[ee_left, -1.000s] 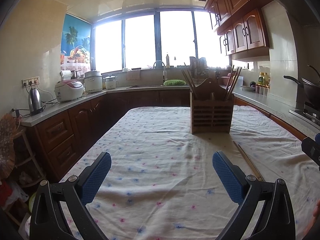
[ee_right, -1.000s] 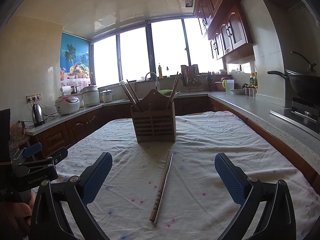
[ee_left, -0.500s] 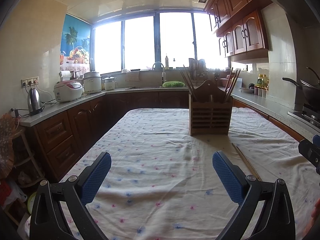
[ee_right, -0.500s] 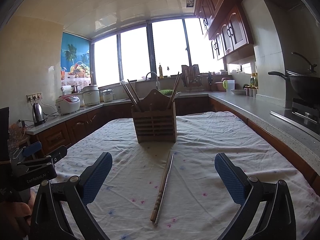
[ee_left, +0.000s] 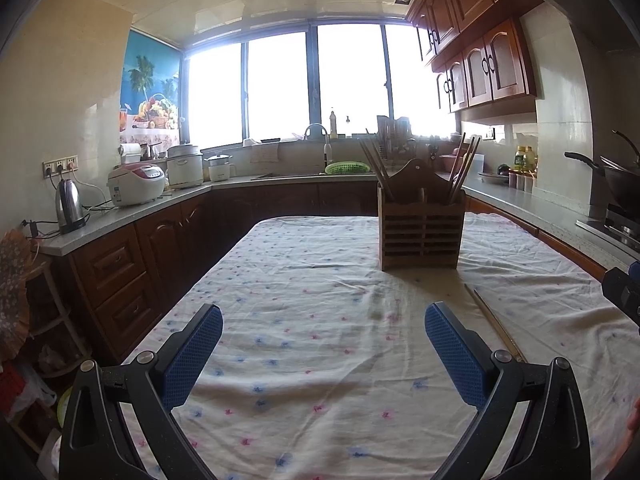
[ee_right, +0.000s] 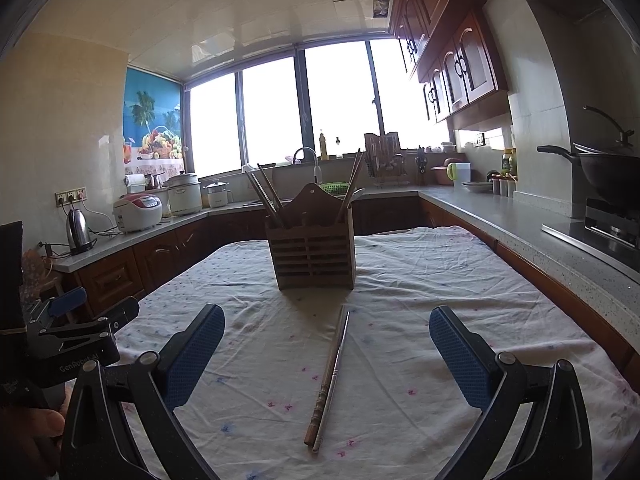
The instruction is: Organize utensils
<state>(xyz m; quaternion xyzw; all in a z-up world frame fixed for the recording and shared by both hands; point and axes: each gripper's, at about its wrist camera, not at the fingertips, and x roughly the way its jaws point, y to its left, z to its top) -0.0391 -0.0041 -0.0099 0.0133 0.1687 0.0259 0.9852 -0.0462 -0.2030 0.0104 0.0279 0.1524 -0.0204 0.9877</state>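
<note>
1. left claw (ee_left: 323,354) hanging wide open over the cloth-covered counter (ee_left: 304,280), gripping nothing.
2. right claw (ee_right: 326,354) also gaping open, empty, above the counter.
3. pair of chopsticks (ee_right: 329,376) lying flat on the cloth, between the right claw's fingers, not touching them.
4. wooden utensil holder (ee_right: 314,254) standing upright just beyond the chopsticks' far tips, with more sticks leaning inside it.

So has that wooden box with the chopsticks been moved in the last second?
No. The wooden holder stands where it stood against the sink tap behind; only the cameras drifted slightly.
</note>
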